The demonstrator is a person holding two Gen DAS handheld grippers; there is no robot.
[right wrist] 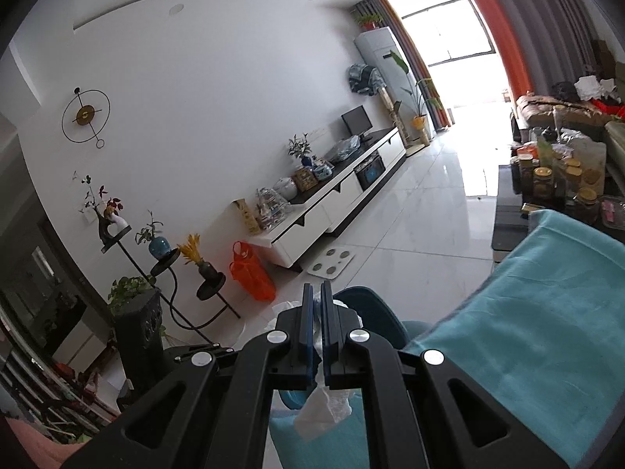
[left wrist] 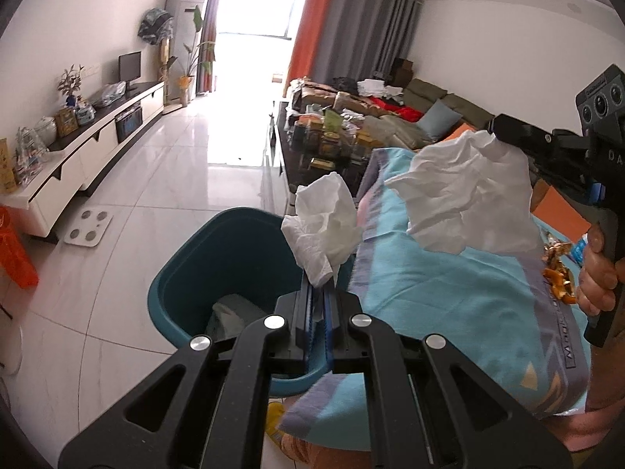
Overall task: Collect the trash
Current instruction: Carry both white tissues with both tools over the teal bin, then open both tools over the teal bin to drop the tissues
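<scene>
My left gripper [left wrist: 321, 287] is shut on a crumpled white tissue [left wrist: 324, 226] and holds it over the right rim of a teal trash bin [left wrist: 218, 258] on the floor. The bin holds some grey-green trash [left wrist: 230, 312]. My right gripper [left wrist: 504, 127] comes in from the right in the left wrist view, shut on a larger crumpled white tissue [left wrist: 468, 199] above the teal cloth [left wrist: 449, 301]. In the right wrist view the right gripper [right wrist: 317, 293] pinches that tissue [right wrist: 326, 410], with the bin [right wrist: 371, 308] just beyond it.
Orange and gold wrappers [left wrist: 558, 273] lie on the teal cloth near the right hand. A low table with jars [left wrist: 332, 136] stands beyond. A white scale [left wrist: 88, 228] lies on the tiled floor. A TV cabinet [left wrist: 97, 144] lines the left wall. An orange bag [right wrist: 250, 273] stands by it.
</scene>
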